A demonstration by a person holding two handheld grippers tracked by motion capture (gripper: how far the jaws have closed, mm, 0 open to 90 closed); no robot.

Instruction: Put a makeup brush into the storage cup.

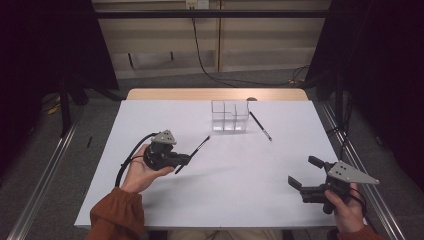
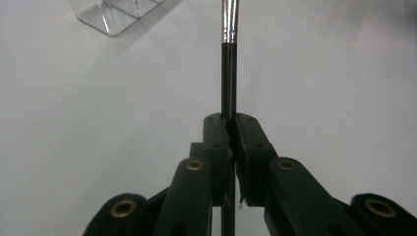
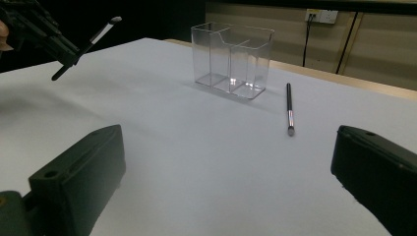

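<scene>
My left gripper (image 1: 189,159) is shut on a thin black makeup brush (image 1: 200,147) and holds it off the white table, tip aimed toward the clear box. In the left gripper view the brush (image 2: 229,73) runs straight up out from between the closed jaws, its silver ferrule at the top. A clear plastic organizer (image 1: 229,115) with compartments stands upright at the far middle. A second black brush (image 1: 260,125) lies flat to its right, also seen as a brush (image 3: 289,108) in the right gripper view. My right gripper (image 1: 306,175) hovers open at the near right, nothing between its fingers.
The white table sheet (image 1: 280,200) ends near the front; a wooden strip (image 1: 150,94) shows at the far edge. Metal rails (image 1: 45,170) run along both sides. In the right gripper view the organizer (image 3: 232,59) stands beyond a wide bare stretch.
</scene>
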